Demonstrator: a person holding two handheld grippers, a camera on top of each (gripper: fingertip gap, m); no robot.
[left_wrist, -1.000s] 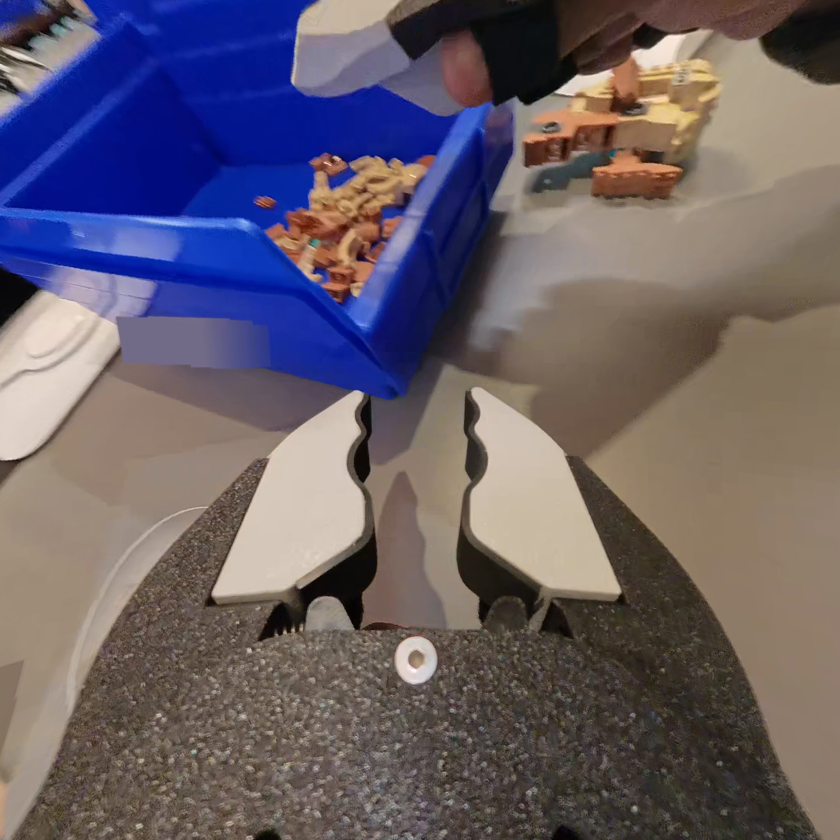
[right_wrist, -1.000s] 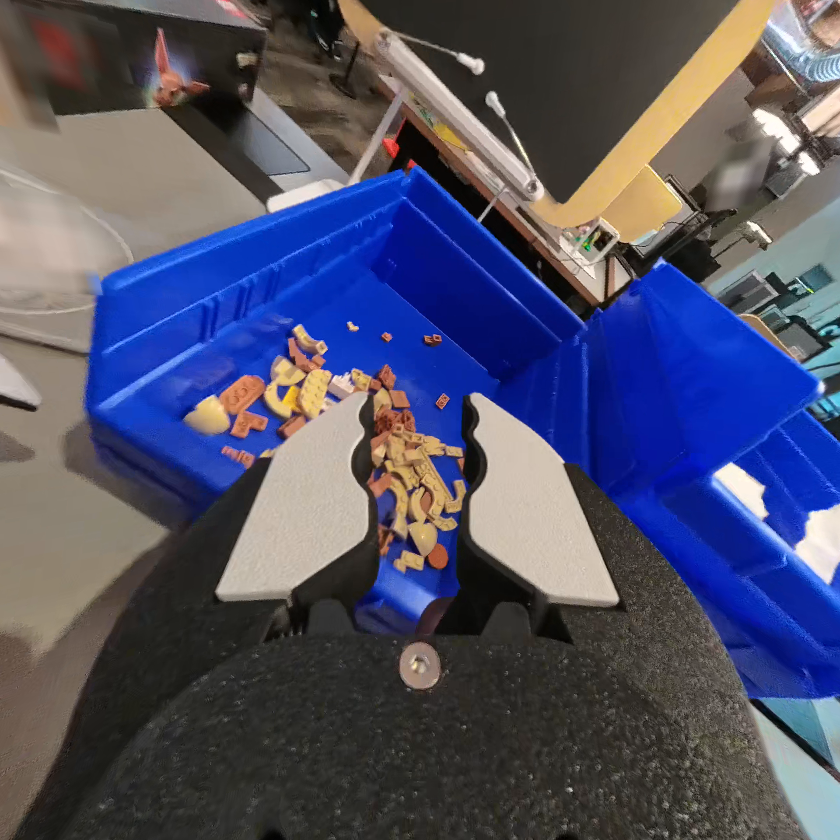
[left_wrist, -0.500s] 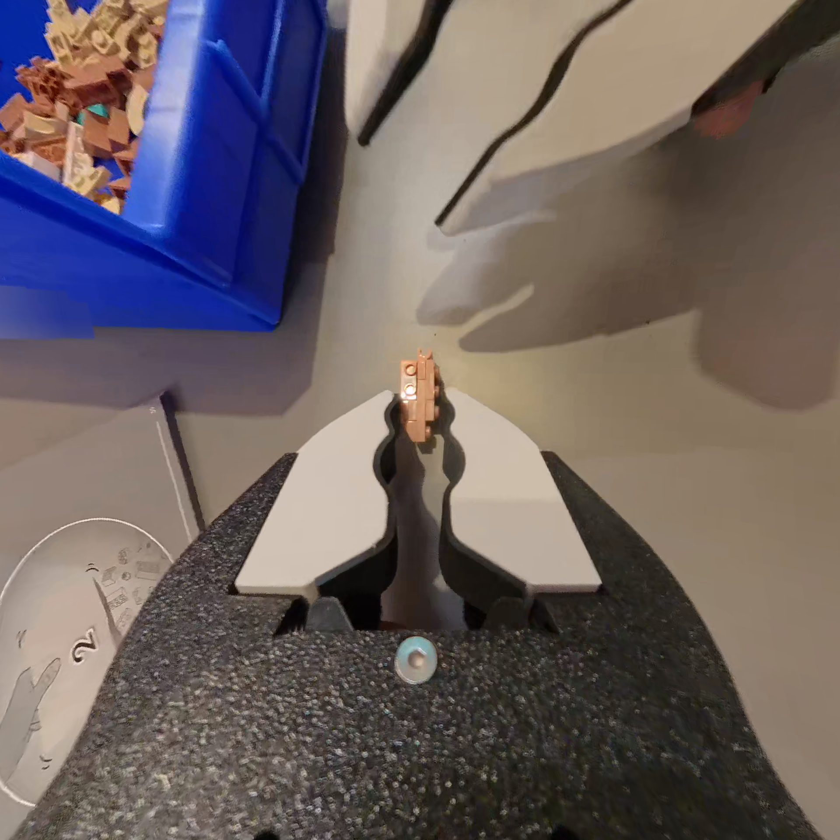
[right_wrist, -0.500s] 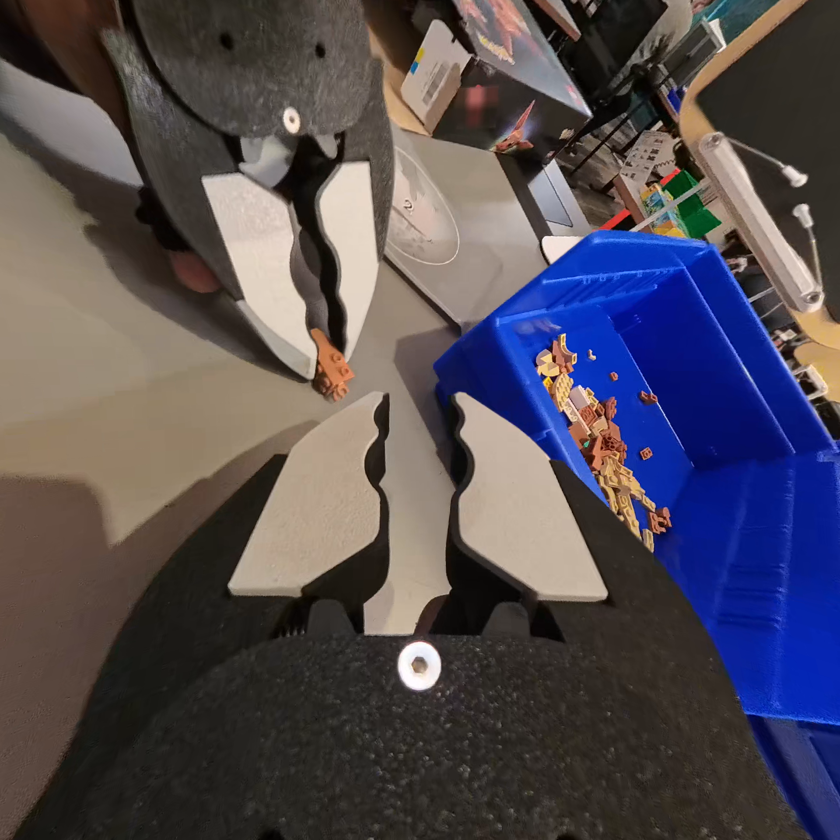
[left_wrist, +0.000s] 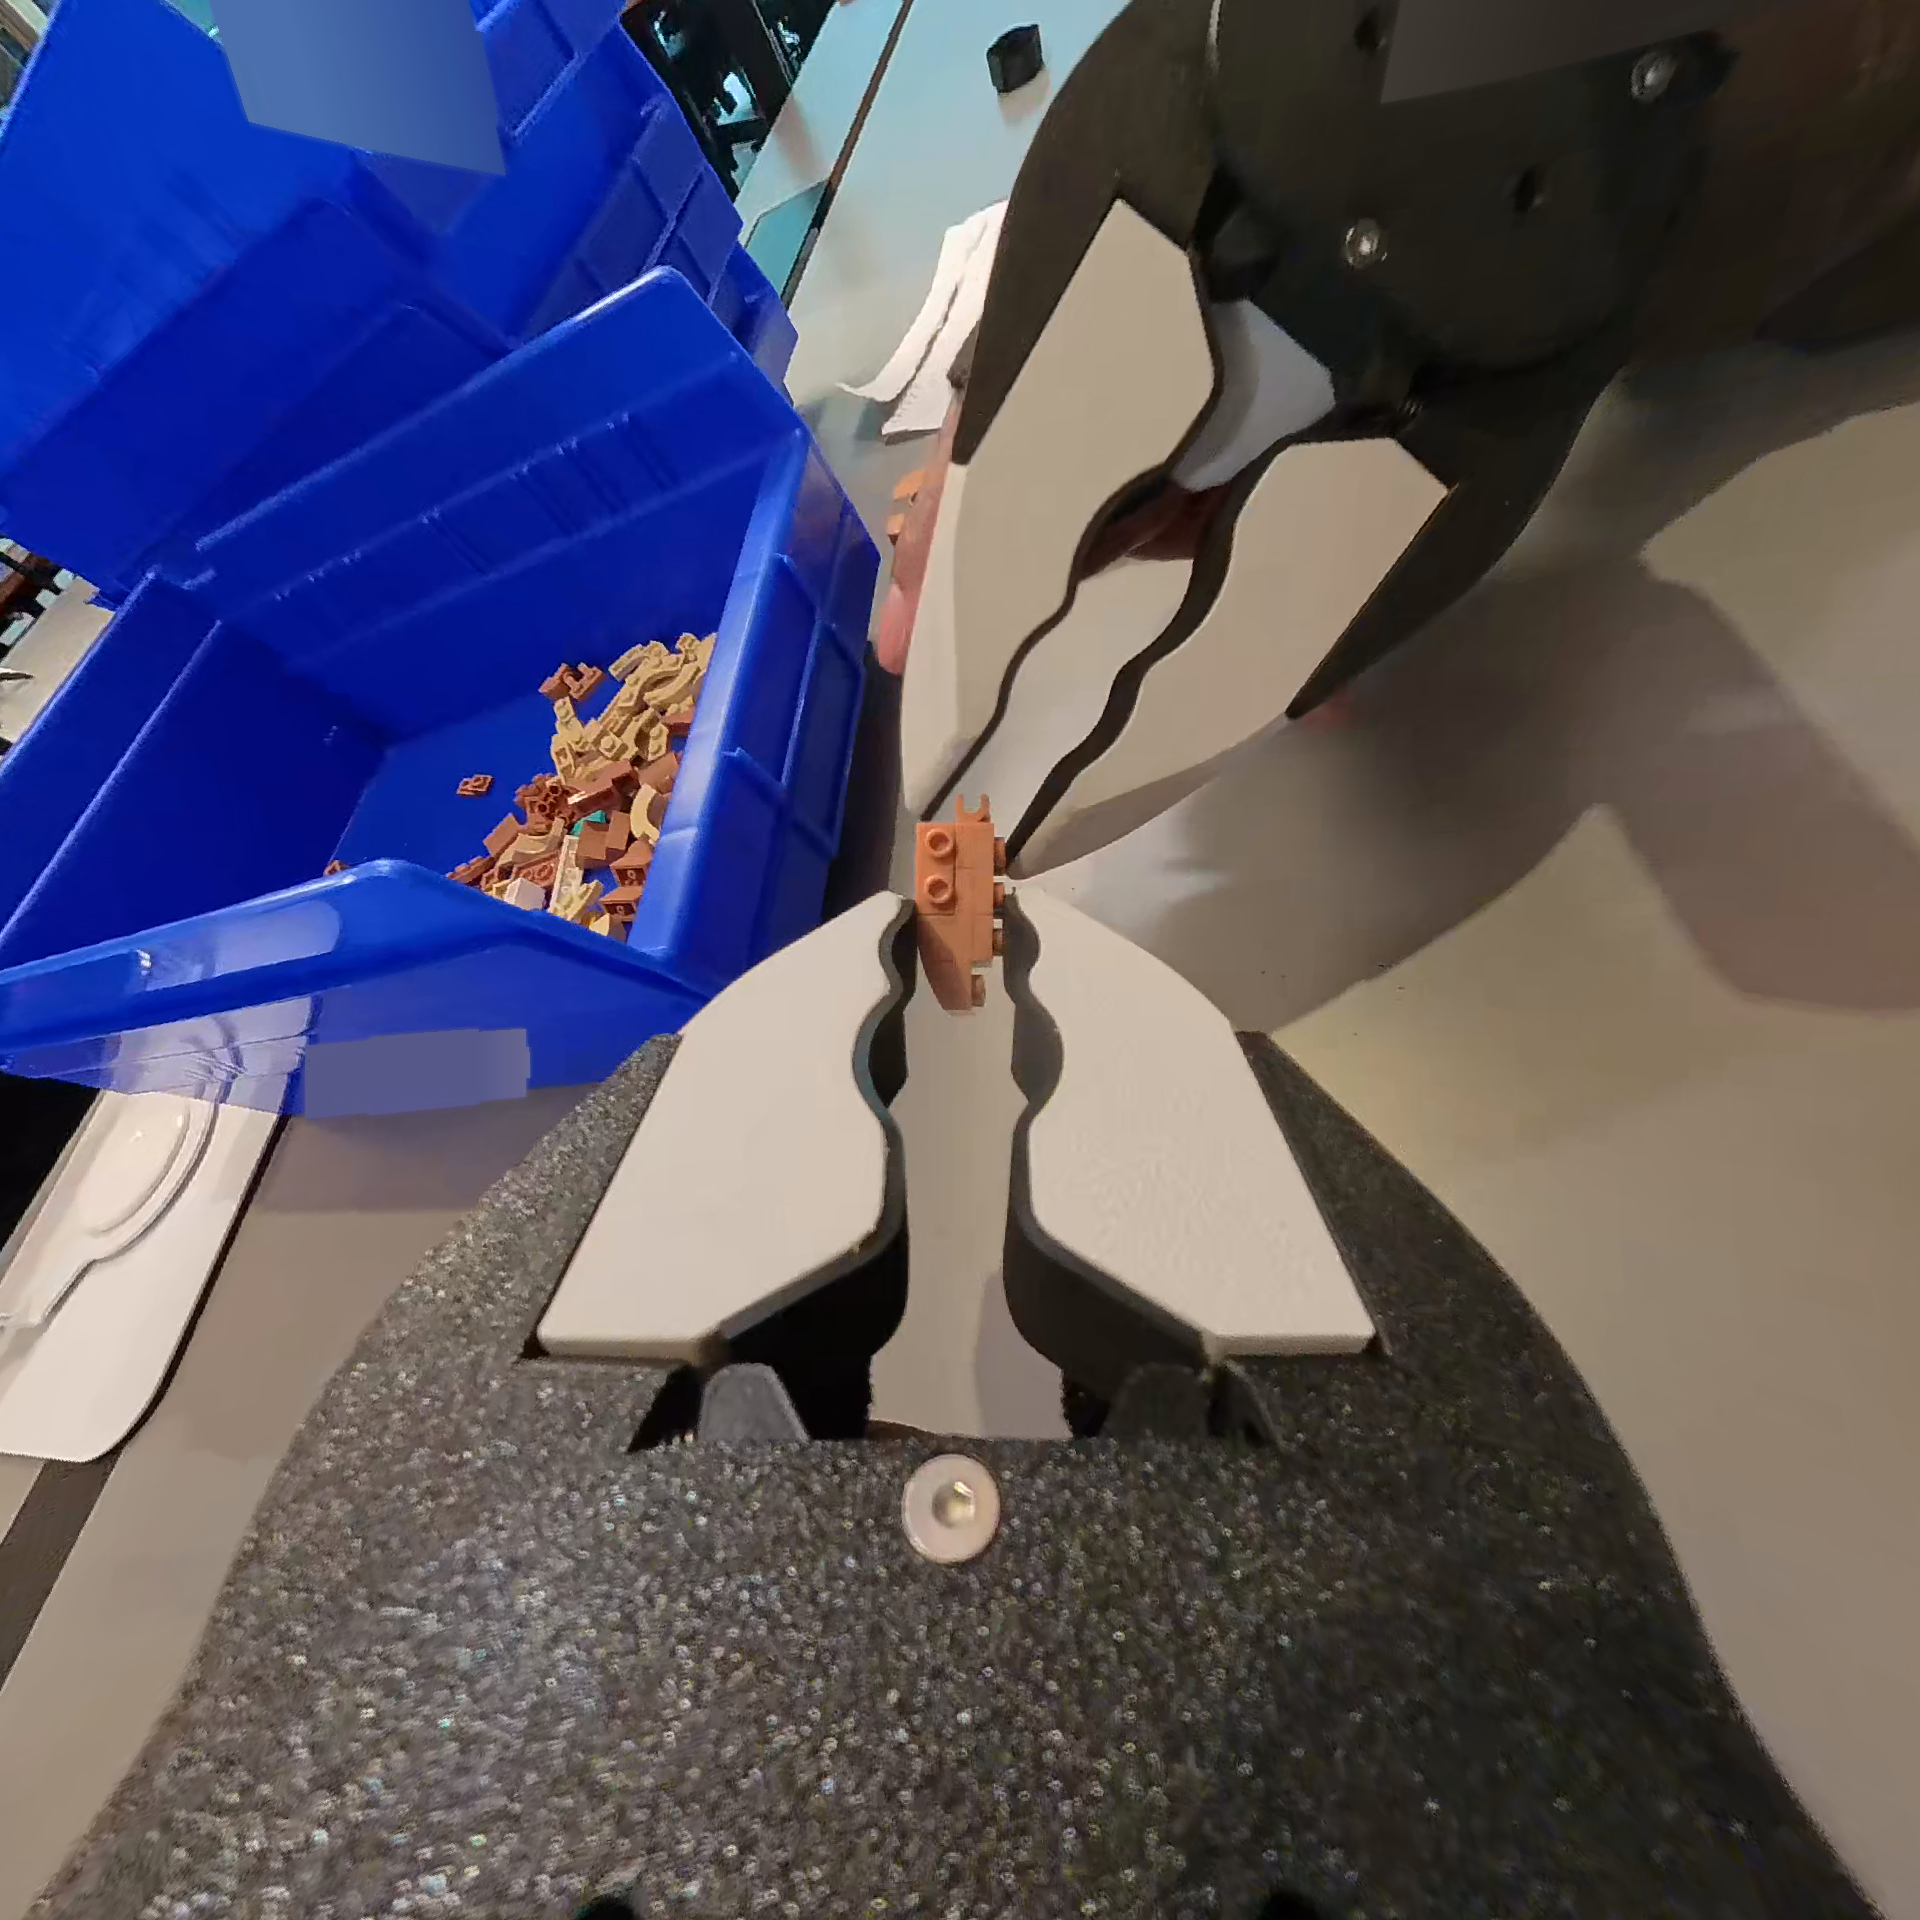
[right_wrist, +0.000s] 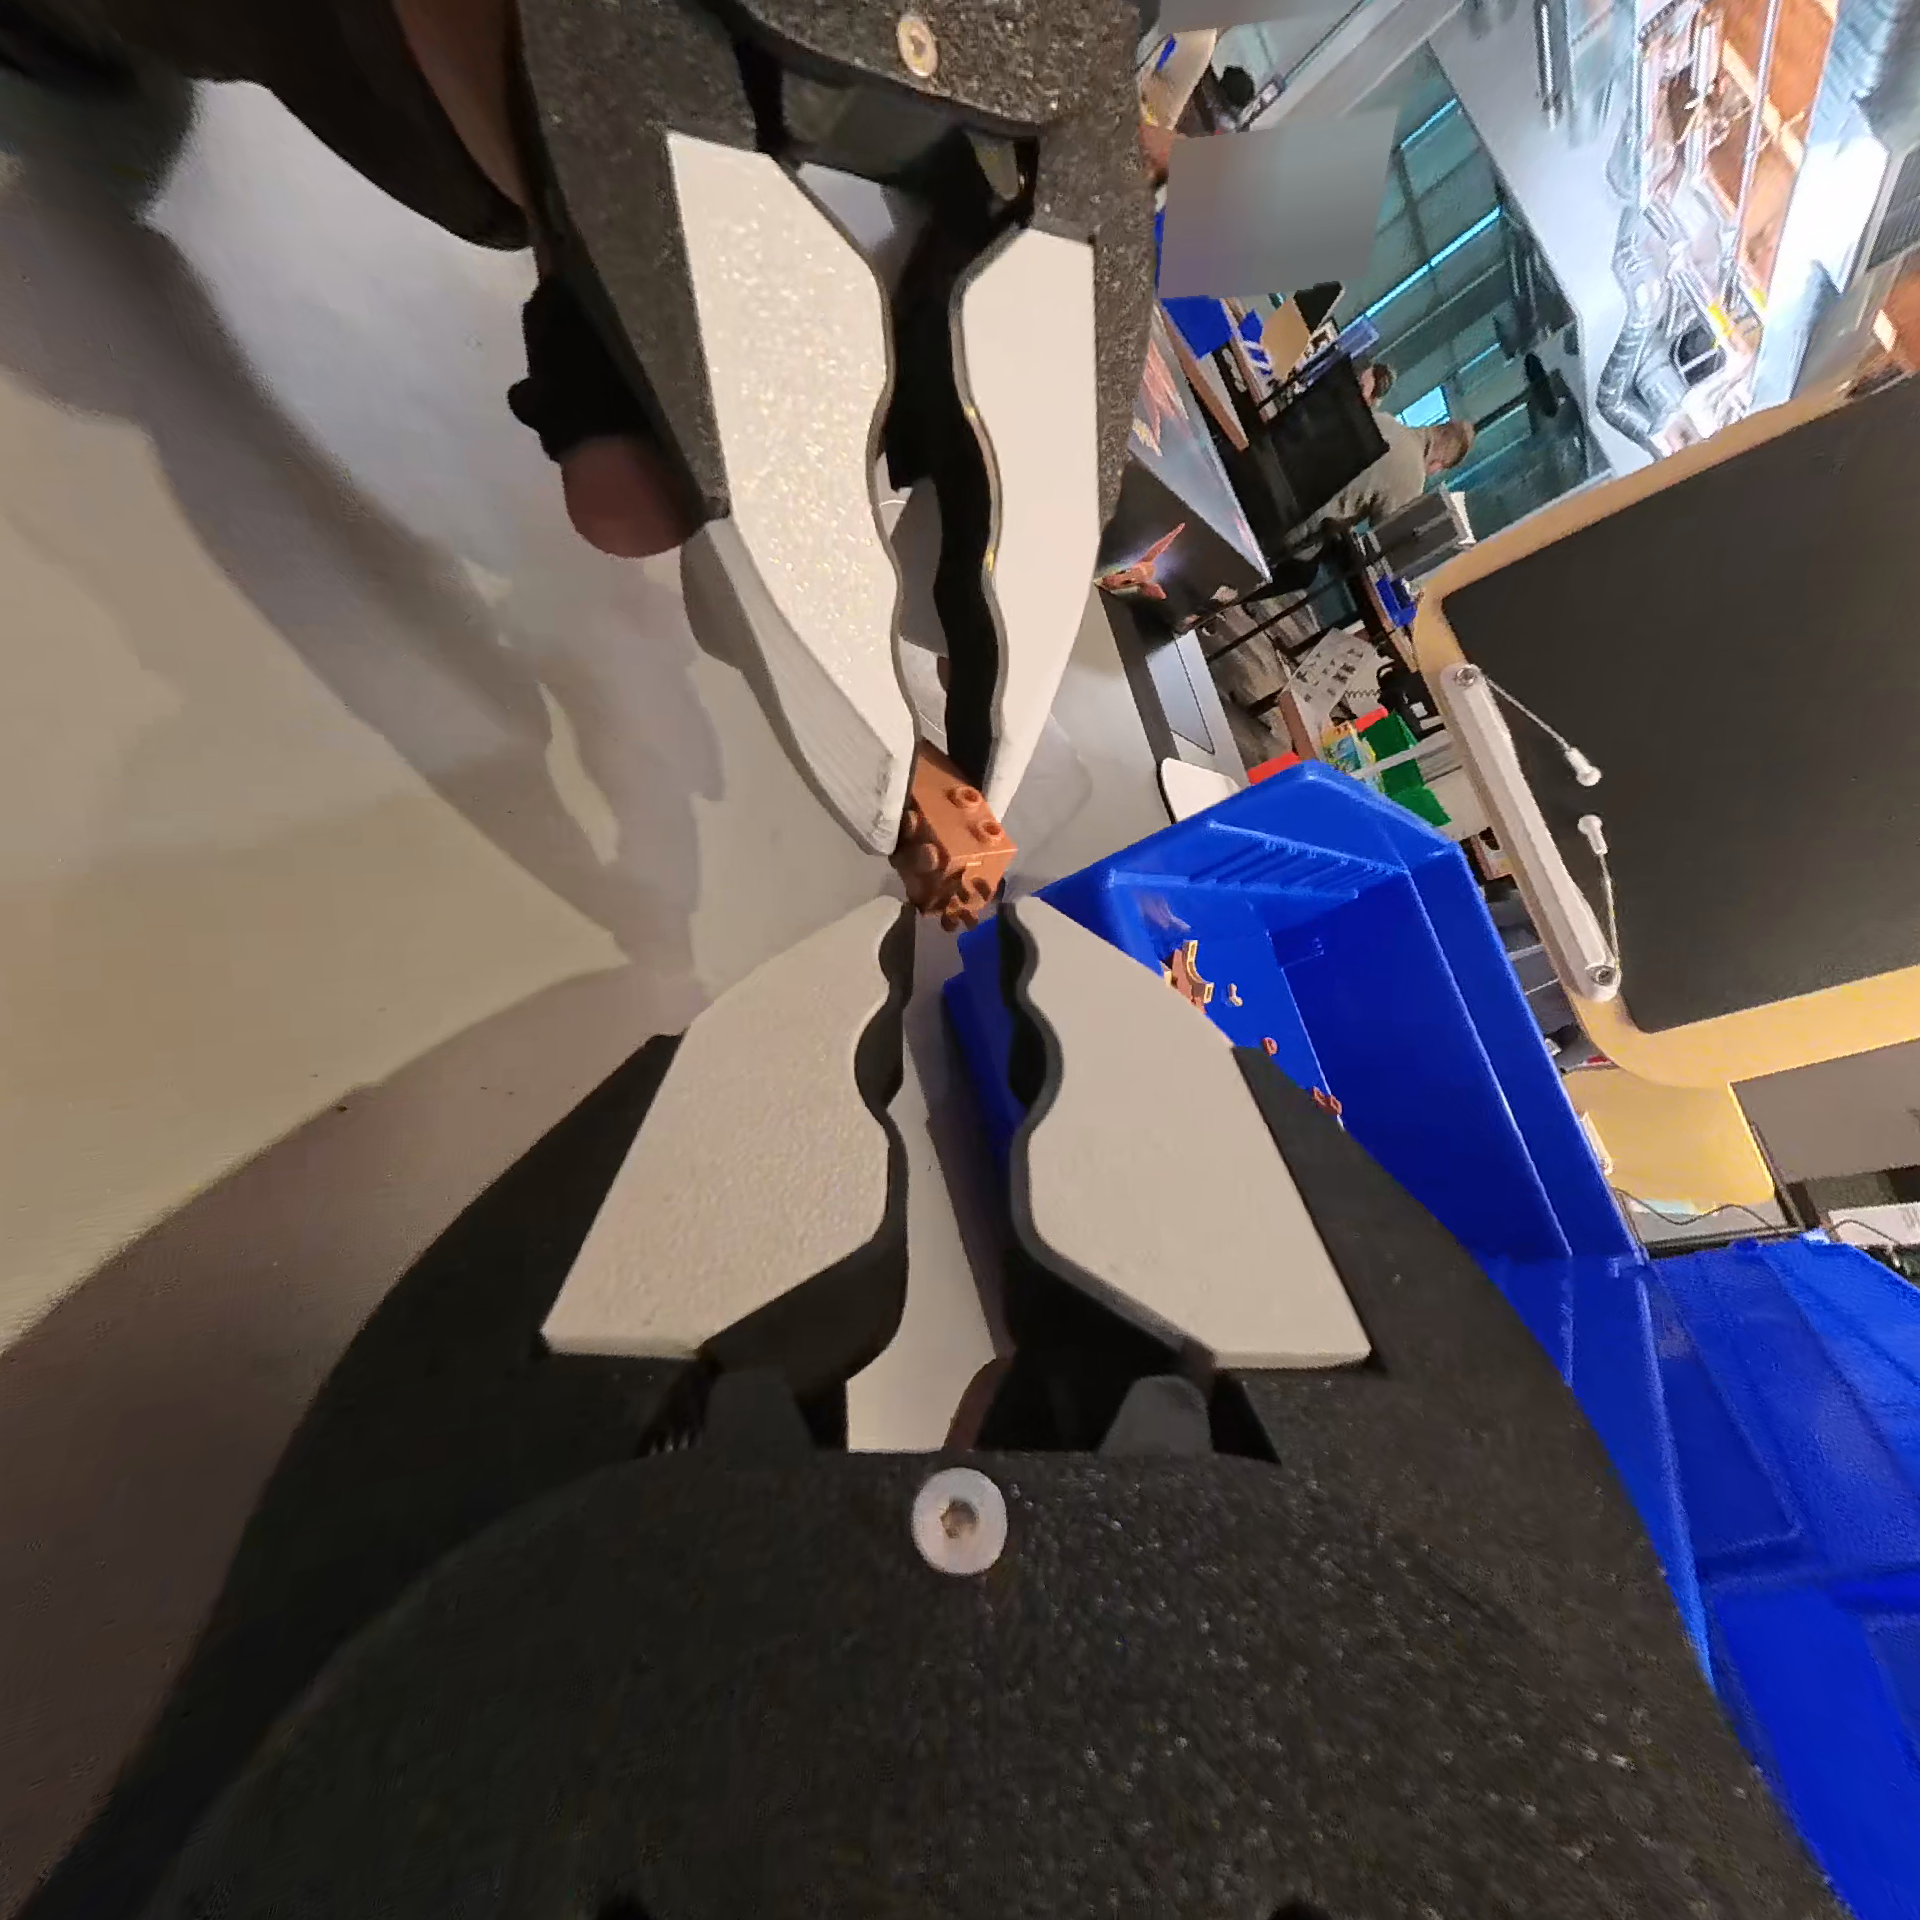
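The left gripper (left_wrist: 954, 914) is clamped on a small brown brick assembly (left_wrist: 954, 904), just beside the blue bin (left_wrist: 343, 966). The right gripper (right_wrist: 954, 914) is narrowed at the assembly's far end; pad contact cannot be told. The assembly appears light, rigid and separable at joints; flat sides are best gripped.
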